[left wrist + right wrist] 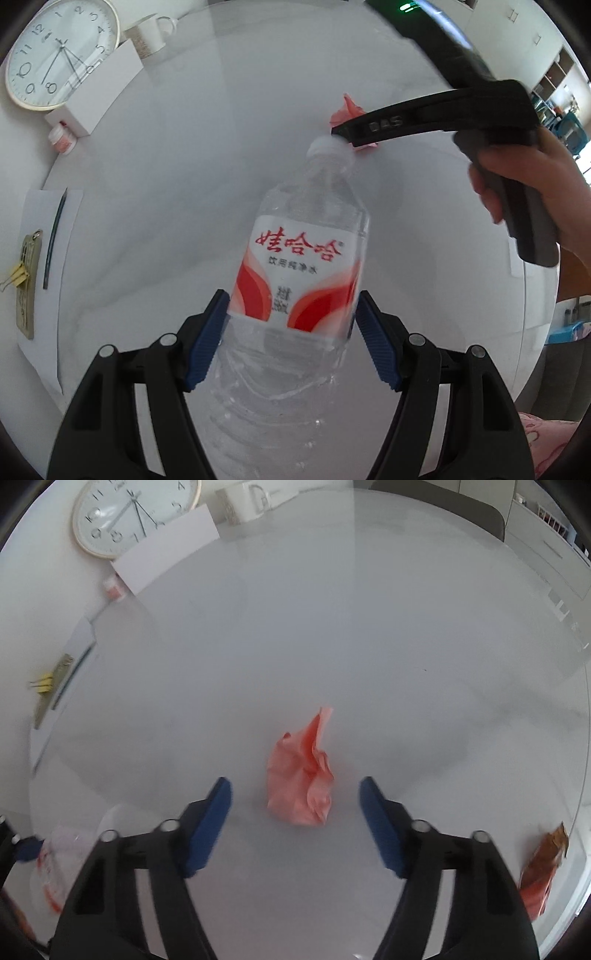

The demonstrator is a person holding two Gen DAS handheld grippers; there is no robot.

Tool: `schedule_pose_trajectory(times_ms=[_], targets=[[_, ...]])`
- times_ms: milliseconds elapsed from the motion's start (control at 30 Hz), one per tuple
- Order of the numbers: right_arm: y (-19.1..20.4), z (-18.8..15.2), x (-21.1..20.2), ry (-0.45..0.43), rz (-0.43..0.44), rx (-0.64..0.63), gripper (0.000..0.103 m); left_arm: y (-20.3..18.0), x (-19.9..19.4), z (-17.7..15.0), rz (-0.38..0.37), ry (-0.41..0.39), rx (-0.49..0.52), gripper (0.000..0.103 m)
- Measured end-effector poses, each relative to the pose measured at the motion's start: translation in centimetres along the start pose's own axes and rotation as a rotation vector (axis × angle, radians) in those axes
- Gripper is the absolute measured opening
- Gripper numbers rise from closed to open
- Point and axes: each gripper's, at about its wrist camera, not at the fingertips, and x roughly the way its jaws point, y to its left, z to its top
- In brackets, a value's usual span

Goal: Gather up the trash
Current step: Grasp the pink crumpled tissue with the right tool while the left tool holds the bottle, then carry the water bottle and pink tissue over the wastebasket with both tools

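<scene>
A clear plastic water bottle (303,266) with a red and white label hangs tilted above the white table (192,166), and my left gripper (291,314) is shut on its lower body, blue pads pressing both sides. A crumpled pink paper (301,779) lies on the table between the fingers of my right gripper (295,790), whose pads stand apart from it. In the left wrist view a finger (388,125) of the right gripper covers part of the pink paper (347,107), just past the bottle's cap. The bottle (55,860) shows blurred at the lower left of the right wrist view.
A brown and red snack wrapper (543,867) lies near the table's right edge. At the far left stand a wall clock (62,55), a white box (99,96), a mug (151,33) and a small jar (62,138). A paper sheet (70,236) carries a pen and yellow clips.
</scene>
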Motion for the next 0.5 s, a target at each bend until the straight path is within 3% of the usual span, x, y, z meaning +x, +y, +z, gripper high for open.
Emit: schedule_pose_trajectory(times_ms=[67, 100, 333, 500], targets=[[0.1, 0.2, 0.1, -0.007, -0.02, -0.007, 0.022, 0.0, 0.4, -0.3, 0.022, 0.002, 0.003, 0.066], [0.1, 0.3, 0.0, -0.002, -0.019, -0.015, 0.017, 0.0, 0.6, -0.4, 0.027, 0.0, 0.0, 0.066], [-0.6, -1.5, -3.2, -0.058, -0.001, 0.001, 0.016, 0.0, 0.4, -1.5, 0.032, -0.016, -0.012, 0.064], [-2.1, -5.6, -8.3, -0.112, 0.025, 0.038, 0.016, -1.4, -1.7, -1.3, 0.029, -0.052, 0.031, 0.064]])
